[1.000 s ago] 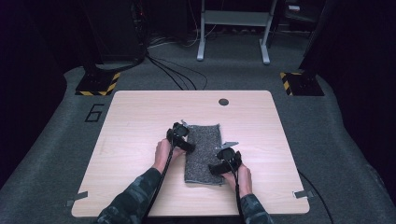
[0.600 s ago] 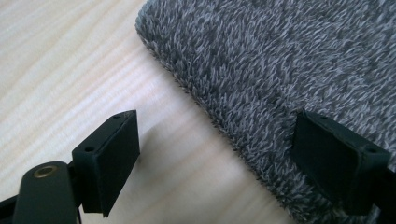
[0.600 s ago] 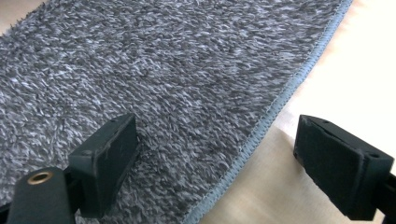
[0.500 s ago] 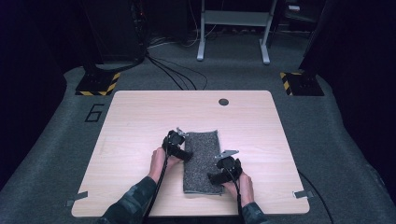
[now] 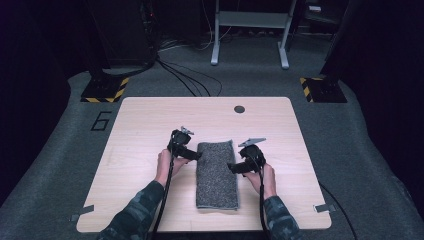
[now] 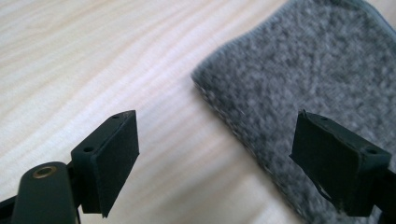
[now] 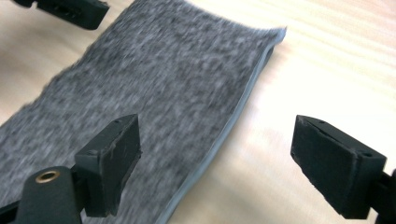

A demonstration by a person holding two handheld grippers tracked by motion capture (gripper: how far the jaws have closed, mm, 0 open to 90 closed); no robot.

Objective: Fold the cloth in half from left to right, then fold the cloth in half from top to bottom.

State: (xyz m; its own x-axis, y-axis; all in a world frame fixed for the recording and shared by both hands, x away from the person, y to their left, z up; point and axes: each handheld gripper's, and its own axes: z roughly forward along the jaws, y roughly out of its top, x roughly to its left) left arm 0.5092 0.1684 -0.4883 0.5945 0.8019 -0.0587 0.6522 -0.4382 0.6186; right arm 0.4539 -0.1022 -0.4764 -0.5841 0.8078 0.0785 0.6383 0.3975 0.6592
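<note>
Wooden table (image 5: 150, 125) under everything, pale grain running across it, dark floor all around. Far off to the left, a yellow-and-black striped block (image 5: 104, 89) on the floor beyond the table edge.

Left gripper (image 5: 192, 154) held in the left hand (image 5: 165, 164), just beside the left long edge of the grey folded cloth (image 5: 216, 172), hovering a little above the wood. Jaws spread wide, nothing between the pads; in the left gripper view, one black pad (image 6: 112, 161) over bare table, the other over the cloth's stitched border, the near corner of the cloth (image 6: 299, 93) lying flat in the gap.

Cloth in the middle of the table, a narrow folded strip lying lengthwise from the person outward, flat, touched by neither gripper.

Right gripper (image 5: 235, 167) in the right hand (image 5: 263, 179), at the cloth's right long edge, raised off the surface. Jaws likewise wide apart and empty; in the right gripper view, one pad (image 7: 112, 163) over the grey nap, the other over bare wood, the cloth's doubled edge (image 7: 243, 107) running between them.

Small dark round hole (image 5: 239, 109) near the table's far edge, well apart from the cloth.
</note>
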